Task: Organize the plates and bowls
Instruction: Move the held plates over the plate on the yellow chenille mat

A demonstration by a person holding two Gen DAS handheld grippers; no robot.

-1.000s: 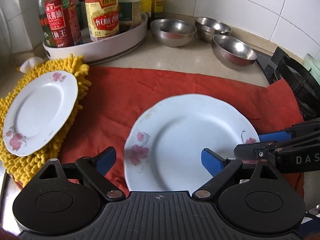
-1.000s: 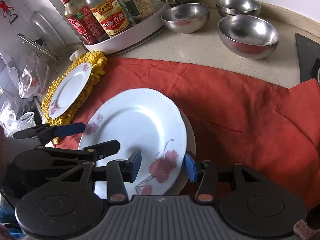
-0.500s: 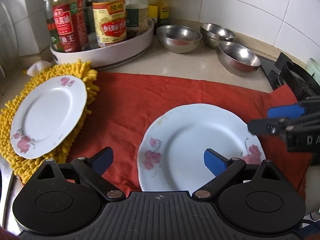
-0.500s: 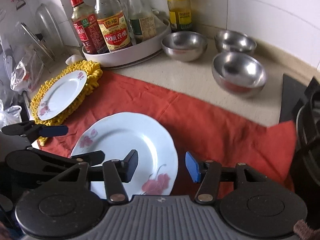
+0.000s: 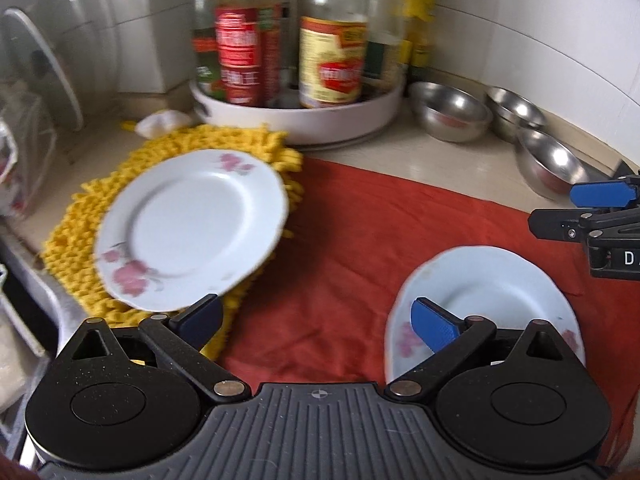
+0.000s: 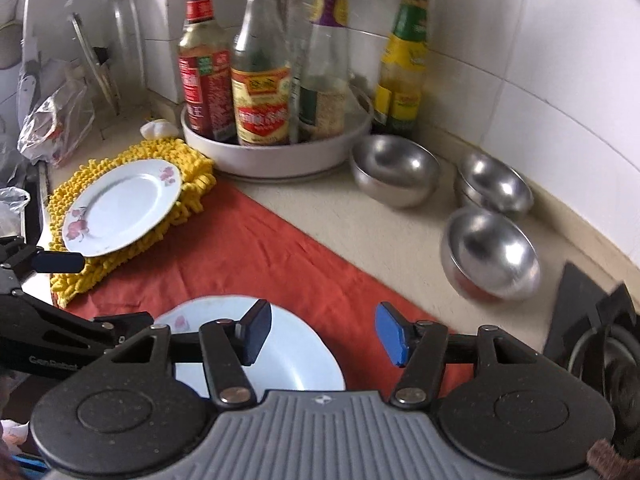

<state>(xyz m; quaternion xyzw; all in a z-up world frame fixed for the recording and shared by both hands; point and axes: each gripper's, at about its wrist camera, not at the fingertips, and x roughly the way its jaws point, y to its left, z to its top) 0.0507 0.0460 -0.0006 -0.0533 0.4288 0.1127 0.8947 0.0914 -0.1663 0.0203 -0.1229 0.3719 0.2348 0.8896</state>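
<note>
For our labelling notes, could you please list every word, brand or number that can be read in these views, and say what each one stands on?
"GenRobot": pale lettering, partly cut off, on the left gripper body, seen in the right wrist view.
"D": white letter, cut by the frame edge, on the right gripper body.
Sauce bottle labels in the white round tray: print is there, too blurred to read.
Yellow-green bottle: label unreadable.
</note>
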